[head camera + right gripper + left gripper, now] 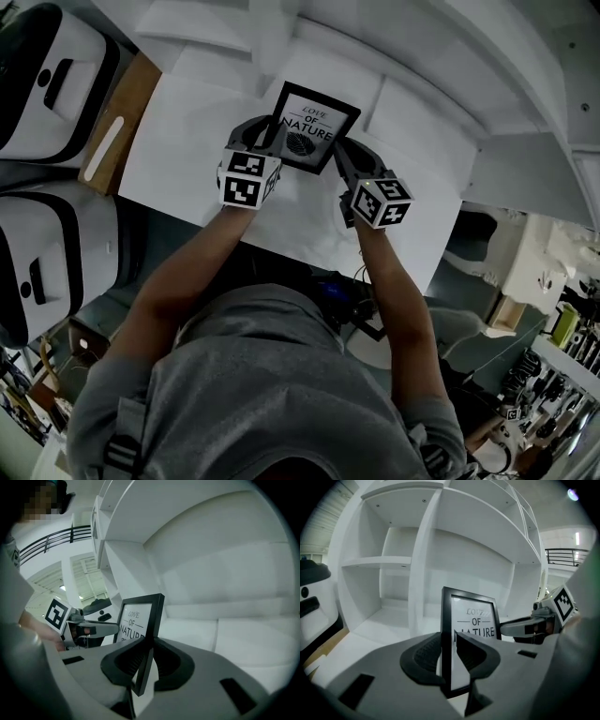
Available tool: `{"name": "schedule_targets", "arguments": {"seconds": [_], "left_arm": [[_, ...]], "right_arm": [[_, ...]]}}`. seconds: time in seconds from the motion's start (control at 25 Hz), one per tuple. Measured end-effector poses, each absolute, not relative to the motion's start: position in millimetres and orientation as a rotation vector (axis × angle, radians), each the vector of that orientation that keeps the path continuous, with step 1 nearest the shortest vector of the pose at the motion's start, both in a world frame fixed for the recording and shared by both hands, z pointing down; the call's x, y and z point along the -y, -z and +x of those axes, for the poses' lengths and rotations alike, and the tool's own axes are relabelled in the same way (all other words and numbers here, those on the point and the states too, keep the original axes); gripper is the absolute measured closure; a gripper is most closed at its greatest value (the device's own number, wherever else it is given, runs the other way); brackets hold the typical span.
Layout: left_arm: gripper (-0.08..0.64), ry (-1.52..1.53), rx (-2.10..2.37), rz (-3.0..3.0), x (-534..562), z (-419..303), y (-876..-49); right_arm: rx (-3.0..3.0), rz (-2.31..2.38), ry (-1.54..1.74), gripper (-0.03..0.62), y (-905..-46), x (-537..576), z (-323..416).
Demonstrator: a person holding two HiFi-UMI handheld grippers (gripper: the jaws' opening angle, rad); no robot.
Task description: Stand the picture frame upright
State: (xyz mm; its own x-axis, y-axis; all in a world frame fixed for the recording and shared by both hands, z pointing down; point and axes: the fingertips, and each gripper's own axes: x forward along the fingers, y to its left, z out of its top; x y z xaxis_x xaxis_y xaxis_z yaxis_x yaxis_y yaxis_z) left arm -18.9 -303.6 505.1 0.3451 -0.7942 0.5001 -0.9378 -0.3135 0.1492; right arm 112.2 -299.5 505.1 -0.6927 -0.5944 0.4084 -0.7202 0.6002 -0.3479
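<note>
Holds the frame [309,127] upright near the far edge of the table [178,150], close before the shelf [417,550], print facing back. Pinches its left bar in the left gripper [449,654] and its right bar in the right gripper [146,663], both pairs of jaws pressed on the black moulding.

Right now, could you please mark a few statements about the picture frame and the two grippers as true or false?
1. The picture frame reads "LOVE OF NATURE". True.
2. The left gripper holds nothing. False: its jaws clamp one side edge of the frame.
3. The right gripper grips the frame's opposite edge. True.
4. The frame lies face down. False: it is upright between the grippers, print showing.
</note>
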Motion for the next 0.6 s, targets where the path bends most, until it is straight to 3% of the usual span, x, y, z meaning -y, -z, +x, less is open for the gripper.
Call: {"name": "schedule_targets", "arguments": {"seconds": [0.6], "left_arm": [[0.465,-0.394,1.613,2.133,366.7,-2.1,-512.1]], "right_arm": [[2.627,1.055,-0.728,0.524,-511.2,374.2,130.3]]}}
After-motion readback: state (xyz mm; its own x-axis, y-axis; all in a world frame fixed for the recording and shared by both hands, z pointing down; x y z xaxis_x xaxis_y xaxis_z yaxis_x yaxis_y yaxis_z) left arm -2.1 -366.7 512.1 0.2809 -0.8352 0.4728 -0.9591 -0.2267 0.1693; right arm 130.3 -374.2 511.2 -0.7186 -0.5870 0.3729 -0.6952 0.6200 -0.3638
